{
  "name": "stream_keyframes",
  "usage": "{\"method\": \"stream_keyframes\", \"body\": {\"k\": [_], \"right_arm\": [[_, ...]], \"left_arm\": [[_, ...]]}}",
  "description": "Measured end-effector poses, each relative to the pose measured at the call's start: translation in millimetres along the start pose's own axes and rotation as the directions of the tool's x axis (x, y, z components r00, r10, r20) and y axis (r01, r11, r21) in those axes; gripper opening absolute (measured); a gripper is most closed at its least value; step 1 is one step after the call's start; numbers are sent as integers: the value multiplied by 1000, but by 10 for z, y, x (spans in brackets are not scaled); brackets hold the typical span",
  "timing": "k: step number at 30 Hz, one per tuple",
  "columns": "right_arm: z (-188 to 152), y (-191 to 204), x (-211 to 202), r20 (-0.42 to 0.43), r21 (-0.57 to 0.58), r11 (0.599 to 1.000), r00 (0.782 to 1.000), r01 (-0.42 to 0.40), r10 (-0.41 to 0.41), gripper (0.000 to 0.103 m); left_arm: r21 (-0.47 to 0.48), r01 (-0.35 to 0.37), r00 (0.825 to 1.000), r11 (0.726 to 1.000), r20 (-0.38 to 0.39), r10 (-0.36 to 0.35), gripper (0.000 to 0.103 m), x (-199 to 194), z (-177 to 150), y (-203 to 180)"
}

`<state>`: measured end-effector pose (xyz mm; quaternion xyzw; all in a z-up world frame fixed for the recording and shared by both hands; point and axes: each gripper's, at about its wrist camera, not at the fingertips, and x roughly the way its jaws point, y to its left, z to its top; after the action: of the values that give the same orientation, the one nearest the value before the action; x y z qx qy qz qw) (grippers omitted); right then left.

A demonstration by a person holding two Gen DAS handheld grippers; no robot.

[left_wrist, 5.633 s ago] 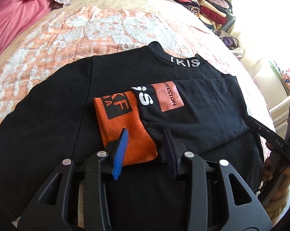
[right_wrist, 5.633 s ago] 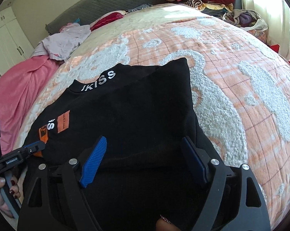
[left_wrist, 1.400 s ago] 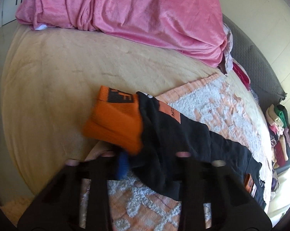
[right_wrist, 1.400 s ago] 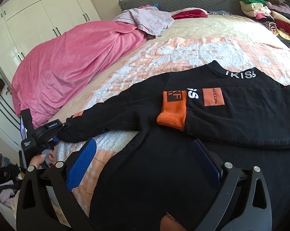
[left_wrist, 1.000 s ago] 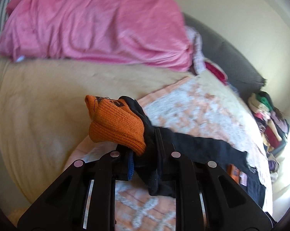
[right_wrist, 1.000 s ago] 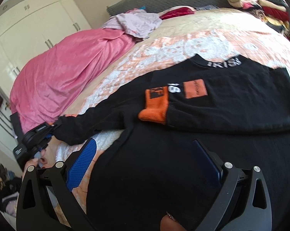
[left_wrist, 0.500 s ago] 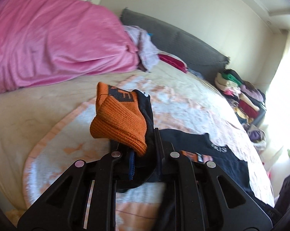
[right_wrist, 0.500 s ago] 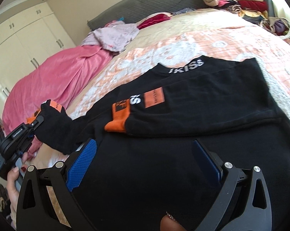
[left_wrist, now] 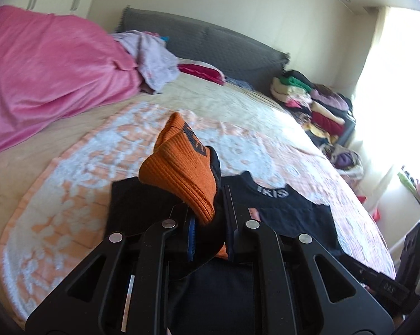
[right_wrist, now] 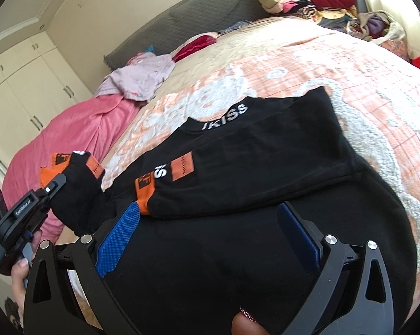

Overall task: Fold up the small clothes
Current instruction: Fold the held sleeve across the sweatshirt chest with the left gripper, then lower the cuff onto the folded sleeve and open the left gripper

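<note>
A black sweatshirt (right_wrist: 265, 223) with a white-lettered collar (right_wrist: 223, 117) lies flat on the bed. One sleeve is folded across the chest, its orange cuff (right_wrist: 144, 192) near the middle. My left gripper (left_wrist: 210, 223) is shut on the other sleeve near its orange cuff (left_wrist: 179, 173) and holds it lifted over the shirt body (left_wrist: 293, 217). In the right wrist view the left gripper (right_wrist: 56, 187) shows at the left with that cuff (right_wrist: 56, 167). My right gripper (right_wrist: 207, 234) is open and empty, low over the shirt's lower part.
An orange and white patterned blanket (right_wrist: 335, 78) covers the bed. A pink blanket (left_wrist: 42, 78) and a lilac garment (left_wrist: 154, 55) lie at the far left. A pile of folded clothes (left_wrist: 313, 103) stands by the grey headboard (left_wrist: 210, 44). White wardrobes (right_wrist: 23, 97) stand at left.
My left gripper, shut on the sleeve, has lifted it off the bed's left side and swung it inward over the shirt. The right gripper stays open over the shirt's lower part.
</note>
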<state>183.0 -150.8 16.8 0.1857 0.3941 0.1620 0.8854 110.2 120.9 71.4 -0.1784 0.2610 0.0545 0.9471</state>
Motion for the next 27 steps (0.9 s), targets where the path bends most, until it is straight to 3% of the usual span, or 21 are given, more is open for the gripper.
{"method": "stream_keyframes", "body": {"k": [9, 16, 27], "right_arm": [[90, -320, -167, 48, 75, 996, 998, 45, -49, 98], [134, -569, -237, 70, 141, 987, 994, 77, -87, 98], [135, -762, -144, 54, 192, 976, 992, 101, -113, 98]], "left_arm": [[108, 114, 986, 988, -134, -100, 9, 424, -173, -470], [190, 189, 960, 964, -242, -141, 9, 692, -437, -758], [229, 295, 919, 928, -332, -211, 16, 825, -685, -930]]}}
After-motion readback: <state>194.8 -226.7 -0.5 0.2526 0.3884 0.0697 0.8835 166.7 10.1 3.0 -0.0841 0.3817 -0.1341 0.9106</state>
